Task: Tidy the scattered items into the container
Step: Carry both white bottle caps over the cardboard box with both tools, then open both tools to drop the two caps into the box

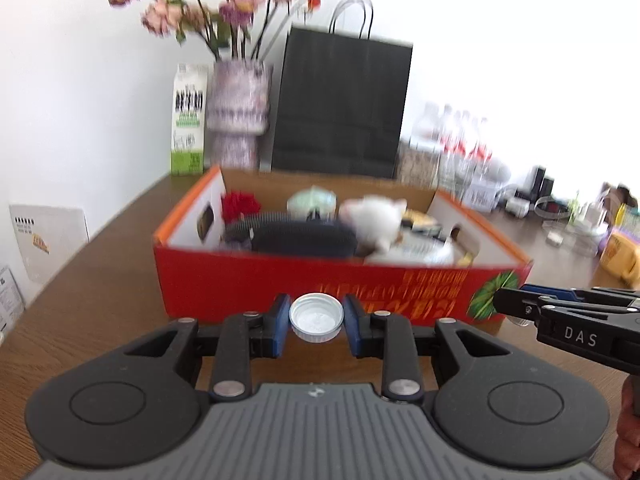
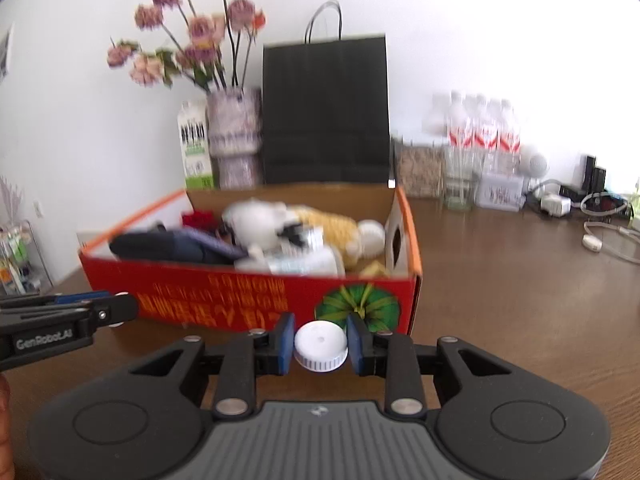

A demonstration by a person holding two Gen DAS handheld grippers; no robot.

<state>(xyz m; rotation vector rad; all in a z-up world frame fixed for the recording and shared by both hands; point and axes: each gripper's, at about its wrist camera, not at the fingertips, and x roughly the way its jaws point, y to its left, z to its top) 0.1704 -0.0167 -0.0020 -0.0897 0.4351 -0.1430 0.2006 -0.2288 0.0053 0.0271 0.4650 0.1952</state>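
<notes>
My left gripper (image 1: 317, 322) is shut on a white bottle cap (image 1: 317, 317), hollow side up, just in front of the red cardboard box (image 1: 280, 284). My right gripper (image 2: 321, 344) is shut on a second white bottle cap (image 2: 321, 345), top side up, in front of the same box (image 2: 224, 292). The box holds a dark brush (image 1: 304, 238), a white plush toy (image 1: 376, 216), a red item (image 1: 239, 205), a yellow plush (image 2: 324, 220) and other things. Each gripper shows at the edge of the other's view: the right one (image 1: 520, 306), the left one (image 2: 116, 310).
Behind the box stand a black paper bag (image 1: 340, 104), a vase of flowers (image 1: 236, 116), a milk carton (image 1: 188, 120) and water bottles (image 2: 484, 132). Cables and chargers (image 2: 592, 216) lie at the right on the brown wooden table (image 2: 520, 280).
</notes>
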